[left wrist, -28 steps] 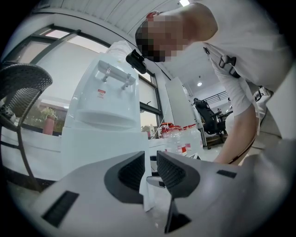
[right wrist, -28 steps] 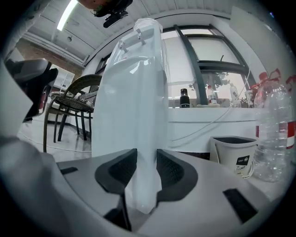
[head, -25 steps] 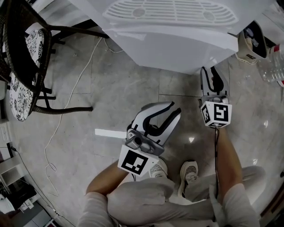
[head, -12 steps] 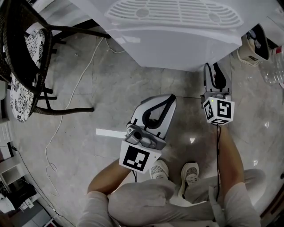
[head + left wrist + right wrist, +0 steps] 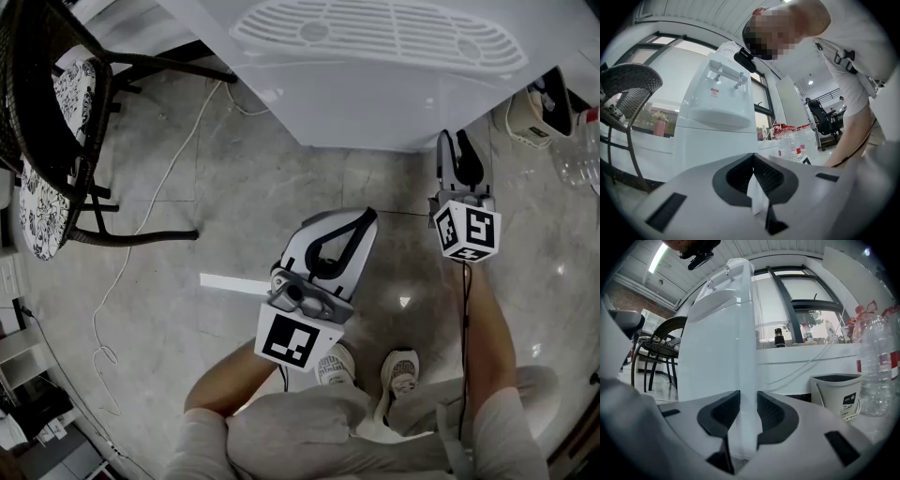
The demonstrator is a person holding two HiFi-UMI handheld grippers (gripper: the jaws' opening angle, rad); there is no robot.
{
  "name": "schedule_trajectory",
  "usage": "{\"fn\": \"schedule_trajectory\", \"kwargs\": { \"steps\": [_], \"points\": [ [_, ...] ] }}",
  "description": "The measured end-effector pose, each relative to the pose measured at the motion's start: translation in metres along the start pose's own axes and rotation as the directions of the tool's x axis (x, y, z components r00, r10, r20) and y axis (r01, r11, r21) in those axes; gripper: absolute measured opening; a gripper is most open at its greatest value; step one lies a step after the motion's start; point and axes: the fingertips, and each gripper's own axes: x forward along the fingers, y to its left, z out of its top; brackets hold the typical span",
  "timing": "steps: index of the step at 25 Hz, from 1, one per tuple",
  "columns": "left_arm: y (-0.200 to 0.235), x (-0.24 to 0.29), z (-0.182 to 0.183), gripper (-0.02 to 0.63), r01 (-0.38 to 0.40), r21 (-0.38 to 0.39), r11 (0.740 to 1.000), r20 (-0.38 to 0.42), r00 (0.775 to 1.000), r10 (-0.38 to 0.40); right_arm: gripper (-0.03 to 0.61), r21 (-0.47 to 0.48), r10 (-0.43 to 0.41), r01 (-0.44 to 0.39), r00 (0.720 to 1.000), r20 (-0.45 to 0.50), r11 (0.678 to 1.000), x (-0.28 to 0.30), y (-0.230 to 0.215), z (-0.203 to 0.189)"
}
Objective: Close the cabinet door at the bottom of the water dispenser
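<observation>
The white water dispenser (image 5: 375, 84) fills the top of the head view, and its overhanging top hides the cabinet door from above. In the left gripper view its lower front (image 5: 712, 140) looks flat and flush. My left gripper (image 5: 367, 217) hovers over the floor short of the dispenser, shut with nothing in it (image 5: 753, 161). My right gripper (image 5: 455, 141) is at the dispenser's front right corner. Its jaws have just been closing and stand partly apart (image 5: 748, 397). The dispenser's white vertical edge (image 5: 746, 333) lines up with the gap; I cannot tell whether the pads touch it.
A dark wicker chair (image 5: 56, 122) stands at the left, with a white cable (image 5: 141, 225) trailing over the marble floor. A small white bin (image 5: 834, 392) and plastic bottles (image 5: 876, 366) sit right of the dispenser. The person's shoes (image 5: 398, 370) are behind the grippers.
The left jaws went from open to shut. The right gripper has edged a little closer to the dispenser's corner, and its jaws look slightly narrower.
</observation>
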Motion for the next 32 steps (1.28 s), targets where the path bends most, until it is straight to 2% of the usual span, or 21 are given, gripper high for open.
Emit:
{"fn": "schedule_trajectory", "kwargs": {
  "steps": [4, 7, 14, 17, 20, 26, 29, 32],
  "points": [
    [0.002, 0.0, 0.001, 0.008, -0.006, 0.001, 1.0, 0.004, 1.0, 0.006, 0.122, 0.01, -0.007, 0.007, 1.0, 0.009, 1.0, 0.0, 0.0, 0.0],
    [0.006, 0.0, 0.0, 0.008, -0.023, 0.002, 1.0, -0.005, 1.0, 0.023, 0.093, 0.015, -0.021, 0.021, 1.0, 0.008, 1.0, -0.004, -0.001, -0.003],
    [0.022, -0.006, -0.018, 0.008, -0.104, -0.022, 0.994, -0.081, 0.991, 0.102, 0.023, 0.066, -0.062, 0.061, 0.998, 0.008, 0.996, -0.037, -0.003, -0.005],
    [0.03, -0.009, -0.023, 0.008, -0.143, -0.025, 0.989, -0.103, 0.985, 0.14, 0.018, 0.117, -0.093, 0.09, 0.995, 0.021, 0.989, -0.052, 0.0, 0.004],
    [0.038, -0.011, -0.021, 0.008, -0.187, -0.023, 0.982, -0.116, 0.976, 0.183, 0.018, 0.13, -0.088, 0.08, 0.994, 0.058, 0.988, -0.067, 0.011, 0.024],
    [0.053, -0.015, 0.011, 0.008, -0.251, 0.017, 0.968, -0.089, 0.964, 0.252, 0.018, 0.107, -0.058, 0.05, 0.995, 0.076, 0.993, -0.089, 0.02, 0.069],
    [0.057, -0.018, 0.042, 0.008, -0.272, 0.052, 0.961, -0.074, 0.959, 0.275, 0.018, 0.113, -0.058, 0.048, 0.995, 0.087, 0.992, -0.099, 0.014, 0.105],
    [0.063, -0.028, 0.082, 0.008, -0.316, 0.042, 0.948, -0.092, 0.943, 0.319, 0.018, 0.117, -0.066, 0.056, 0.994, 0.088, 0.992, -0.117, 0.012, 0.152]
  ]
}}
